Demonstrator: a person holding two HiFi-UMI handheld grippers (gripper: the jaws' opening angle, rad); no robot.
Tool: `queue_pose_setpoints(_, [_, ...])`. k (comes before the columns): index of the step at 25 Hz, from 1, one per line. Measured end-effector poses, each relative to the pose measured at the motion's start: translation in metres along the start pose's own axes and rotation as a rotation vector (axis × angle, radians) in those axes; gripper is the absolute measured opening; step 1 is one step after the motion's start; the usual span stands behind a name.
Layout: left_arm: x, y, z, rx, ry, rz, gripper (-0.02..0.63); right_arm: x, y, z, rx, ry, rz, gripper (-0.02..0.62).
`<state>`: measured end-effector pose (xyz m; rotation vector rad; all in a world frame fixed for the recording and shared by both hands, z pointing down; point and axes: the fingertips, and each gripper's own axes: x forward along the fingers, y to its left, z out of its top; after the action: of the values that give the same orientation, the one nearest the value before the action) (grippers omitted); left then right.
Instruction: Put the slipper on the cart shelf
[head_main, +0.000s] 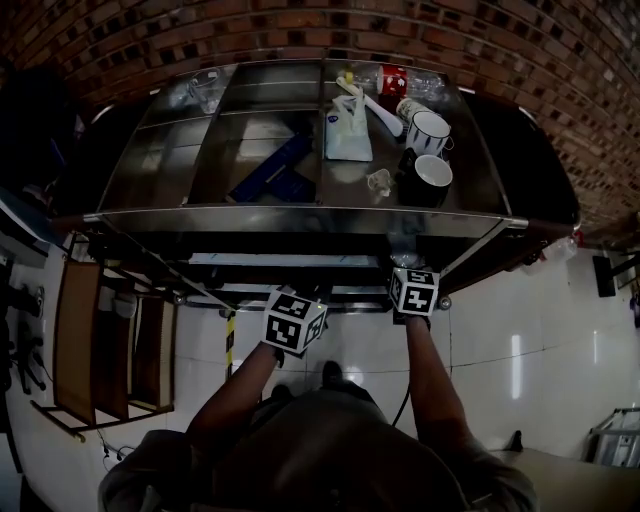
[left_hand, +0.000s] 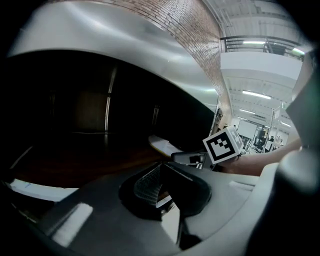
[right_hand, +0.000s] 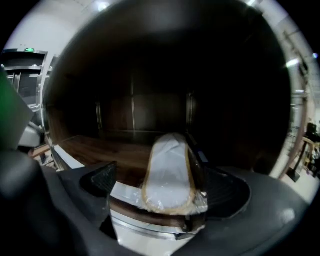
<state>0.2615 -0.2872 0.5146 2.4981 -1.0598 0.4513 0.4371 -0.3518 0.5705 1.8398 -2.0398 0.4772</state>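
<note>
Cart (head_main: 300, 214), lower wooden shelf (right_hand: 95, 150): slipper (right_hand: 169, 175) lies at its front edge, long axis running straight away from the claw, into the shelf. Right gripper (right_hand: 165, 184), the nearer: jaws wide apart, flanking the slipper's near end. Left gripper (left_hand: 159, 184): jaws together, empty, off to the side.

Wrapped slipper (right_hand: 169, 172) on shelf (right_hand: 100, 150) (wooden)

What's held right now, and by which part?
Nothing. Right gripper stands open around the near end of the slipper, not pressing; it lies on the shelf. Left gripper shut, empty.
</note>
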Motion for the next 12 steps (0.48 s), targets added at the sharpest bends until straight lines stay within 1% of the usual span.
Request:
queue_pose_setpoints(2, [-0.015, 0.001, 0.000, 0.000, -0.010, -0.012, 0.008, -0.023, 0.007, 0.007, 0.012, -0.035, -0.018, 0.511])
queue_pose_setpoints(4, [-0.032, 0.000, 0.002, 0.006, -0.025, -0.026, 0.008, -0.047, 0.020, 0.013, 0.022, -0.063, -0.015, 0.510])
queue_pose_setpoints(5, [-0.041, 0.000, 0.004, 0.011, -0.035, -0.034, 0.008, -0.060, 0.029, 0.016, 0.026, -0.076, -0.006, 0.483])
queue_pose_setpoints(7, [-0.057, 0.001, 0.008, 0.018, -0.055, -0.052, 0.008, -0.085, 0.049, 0.025, 0.019, -0.111, 0.010, 0.369])
queue_pose_setpoints(9, [-0.071, 0.001, 0.011, 0.027, -0.071, -0.070, 0.008, -0.111, 0.068, 0.037, -0.014, -0.164, 0.015, 0.257])
queue_pose_setpoints(12, [-0.088, -0.005, 0.013, 0.033, -0.098, -0.103, 0.008, -0.147, 0.090, 0.048, -0.044, -0.234, 0.011, 0.126])
